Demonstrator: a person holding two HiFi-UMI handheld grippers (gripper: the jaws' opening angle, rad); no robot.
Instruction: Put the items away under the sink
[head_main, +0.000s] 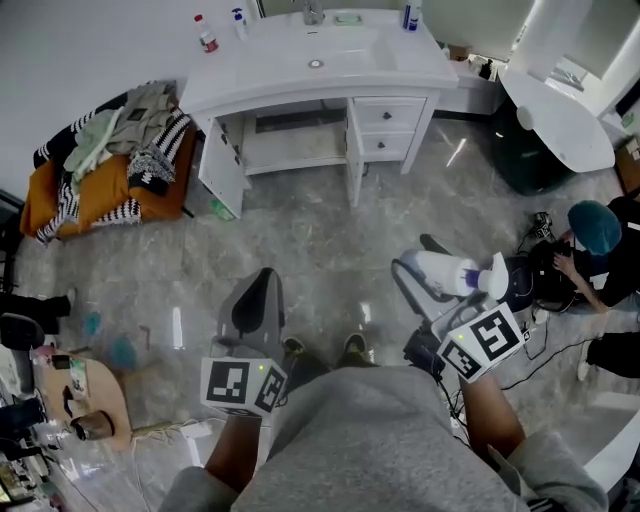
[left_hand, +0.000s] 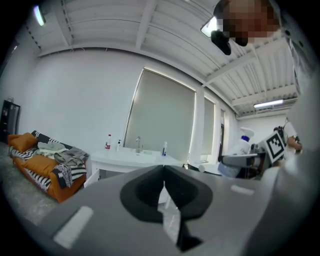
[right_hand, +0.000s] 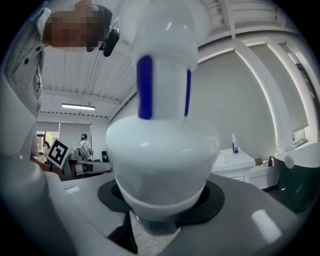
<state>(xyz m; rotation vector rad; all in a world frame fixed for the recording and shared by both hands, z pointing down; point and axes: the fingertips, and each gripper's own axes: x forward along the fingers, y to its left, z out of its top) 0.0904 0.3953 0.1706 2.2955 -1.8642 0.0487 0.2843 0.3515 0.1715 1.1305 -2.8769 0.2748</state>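
right gripper (right_hand: 161, 212) clamps the spray bottle (right_hand: 162, 145), left gripper (left_hand: 163, 194) closed empty; sink cabinet (head_main: 295, 148) open well ahead, bottle not yet stowed.

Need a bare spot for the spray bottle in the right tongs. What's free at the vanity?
Free for the spray bottle: the open cabinet under the basin, between its swung-open door and the drawers; its shelf looks bare, the back shadowed. Also the countertop, left front, between the small bottles and the basin. Crowded: the counter's back edge, with bottles and faucet.
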